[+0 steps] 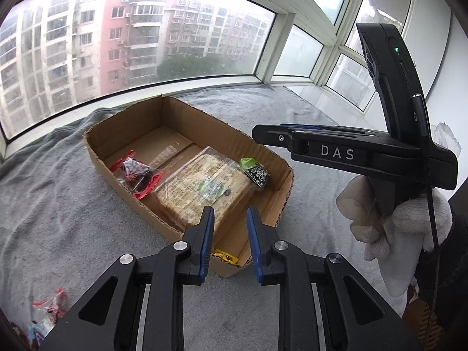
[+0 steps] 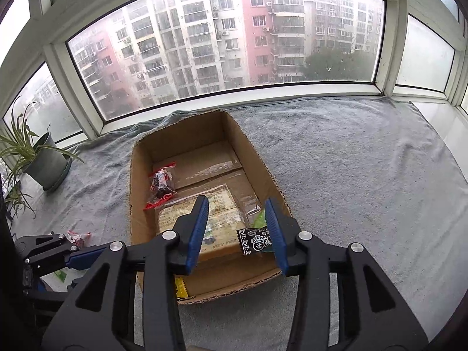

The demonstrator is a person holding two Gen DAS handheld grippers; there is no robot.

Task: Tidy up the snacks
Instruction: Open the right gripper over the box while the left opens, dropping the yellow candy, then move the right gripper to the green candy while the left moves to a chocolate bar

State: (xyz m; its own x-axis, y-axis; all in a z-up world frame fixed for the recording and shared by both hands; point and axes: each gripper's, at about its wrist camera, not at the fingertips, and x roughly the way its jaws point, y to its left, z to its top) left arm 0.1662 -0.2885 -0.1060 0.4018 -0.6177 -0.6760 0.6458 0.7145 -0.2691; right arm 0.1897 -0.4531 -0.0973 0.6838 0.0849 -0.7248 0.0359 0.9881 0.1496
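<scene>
Both grippers tilted down over the cardboard box. The left gripper had its jaws slightly parted on nothing. The right gripper stood spread, the black-and-green candy against one pad, in the box beside the cracker pack.

left gripper: tilted downward, 2 jaws narrowly parted, nothing gripped | right gripper: tilted downward, 2 jaws wider apart, nothing gripped | right hand: white-gloved, closed round gripper handle
</scene>
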